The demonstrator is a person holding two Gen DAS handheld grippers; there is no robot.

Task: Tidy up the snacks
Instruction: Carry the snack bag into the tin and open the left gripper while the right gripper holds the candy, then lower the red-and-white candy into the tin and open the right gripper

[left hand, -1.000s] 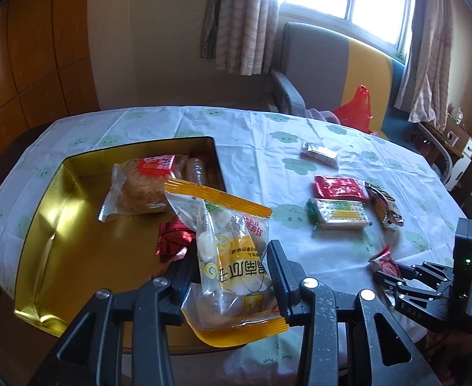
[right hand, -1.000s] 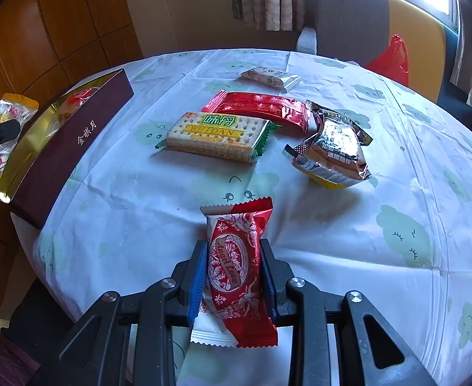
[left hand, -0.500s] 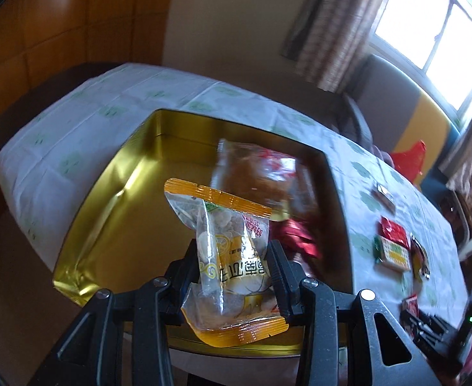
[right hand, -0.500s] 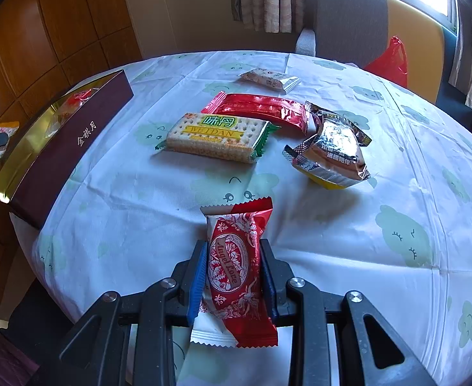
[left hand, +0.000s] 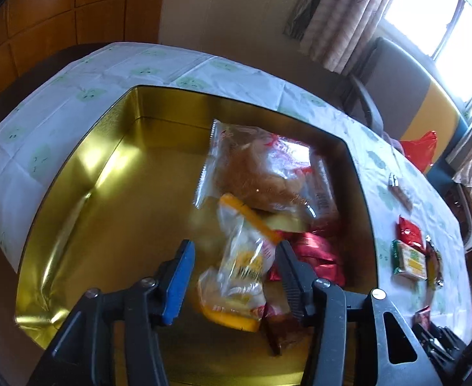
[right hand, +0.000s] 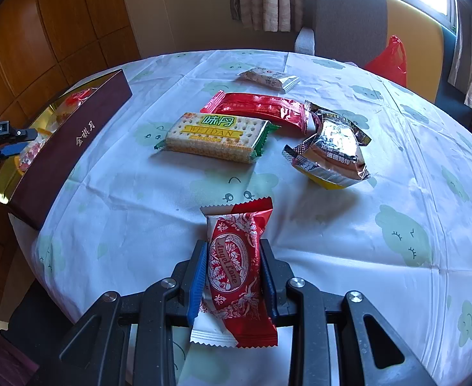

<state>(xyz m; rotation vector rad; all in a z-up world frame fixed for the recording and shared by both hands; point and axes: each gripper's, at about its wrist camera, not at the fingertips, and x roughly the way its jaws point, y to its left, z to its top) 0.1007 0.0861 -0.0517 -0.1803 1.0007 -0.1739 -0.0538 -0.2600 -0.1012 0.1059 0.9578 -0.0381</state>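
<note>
My left gripper (left hand: 235,246) hangs over the gold tin (left hand: 107,173) and its jaws are opening. A clear packet with yellow ends (left hand: 242,267), blurred, sits between them; the blue left pad stands clear of it. In the tin lie a clear bag of brown pastry (left hand: 261,173) and red foil packets (left hand: 316,254). My right gripper (right hand: 233,247) is shut on a red-and-white sweet packet (right hand: 236,267), held just above the tablecloth near the table's front edge. In the right wrist view the left gripper (right hand: 23,143) shows at the far left, beside the tin's maroon wall (right hand: 75,141).
On the cloud-print cloth lie a green cracker pack (right hand: 213,136), a long red pack (right hand: 258,109), a crumpled silver foil pack (right hand: 332,151) and a small white pack (right hand: 268,78). A grey-and-yellow chair (right hand: 364,22) with a red bag (right hand: 390,61) stands behind the table.
My left gripper swung over the tin and dropped lower, rolling as it went. Its jaws have parted and the yellow packet is slipping free. The right gripper and its packet have not moved.
</note>
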